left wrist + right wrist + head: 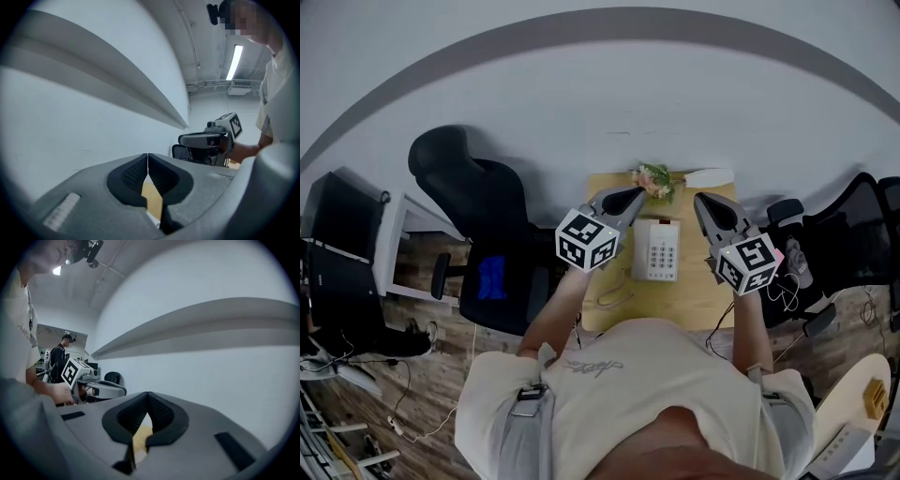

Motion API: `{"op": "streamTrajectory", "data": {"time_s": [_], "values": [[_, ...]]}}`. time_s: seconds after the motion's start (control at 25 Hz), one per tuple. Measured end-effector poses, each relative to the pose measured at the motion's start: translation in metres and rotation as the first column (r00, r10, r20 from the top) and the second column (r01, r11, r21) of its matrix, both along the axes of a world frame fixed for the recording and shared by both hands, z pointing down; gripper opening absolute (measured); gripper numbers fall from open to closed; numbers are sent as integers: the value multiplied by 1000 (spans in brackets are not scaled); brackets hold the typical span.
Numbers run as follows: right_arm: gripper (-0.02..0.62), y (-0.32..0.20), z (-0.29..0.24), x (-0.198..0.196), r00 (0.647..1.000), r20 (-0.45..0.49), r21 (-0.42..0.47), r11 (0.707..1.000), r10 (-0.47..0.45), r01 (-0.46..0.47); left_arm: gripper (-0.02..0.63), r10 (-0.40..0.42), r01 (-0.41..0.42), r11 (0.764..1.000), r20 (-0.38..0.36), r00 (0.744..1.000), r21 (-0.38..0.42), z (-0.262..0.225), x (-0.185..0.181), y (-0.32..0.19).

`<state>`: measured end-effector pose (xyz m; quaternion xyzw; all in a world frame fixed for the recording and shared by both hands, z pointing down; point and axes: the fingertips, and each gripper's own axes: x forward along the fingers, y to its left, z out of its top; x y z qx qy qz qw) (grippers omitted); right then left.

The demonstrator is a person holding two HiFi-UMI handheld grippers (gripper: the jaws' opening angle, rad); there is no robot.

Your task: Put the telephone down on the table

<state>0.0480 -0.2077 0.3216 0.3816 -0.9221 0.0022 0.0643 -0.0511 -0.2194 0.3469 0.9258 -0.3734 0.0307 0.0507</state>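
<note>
1. Head view, nearest: left tongs (632, 196) and right tongs (701, 200), both held above the wooden surface (698, 302), clear of it.
2. Gripper views: each pair fully closed, tips meeting on nothing but each other.
3. White telephone (657, 250) lies flat on the surface, between the two tongs, touching neither.
4. Beyond it: flower bunch (653, 180) at the far edge.
</note>
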Motion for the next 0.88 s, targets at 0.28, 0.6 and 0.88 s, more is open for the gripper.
{"op": "streamTrajectory", "data": {"time_s": [0.28, 0.6, 0.88], "values": [[2, 4, -28, -1, 1000, 6, 65, 998, 12, -12, 18, -52, 53, 998, -28, 998, 40, -23, -17, 0], [2, 11, -51, -1, 999, 23, 111, 994, 22, -24, 18, -93, 95, 990, -26, 995, 107, -52, -30, 0], [2, 12, -48, 8, 999, 22, 120, 992, 46, -48, 18, -104, 108, 985, -37, 994, 131, -57, -31, 6]]}}
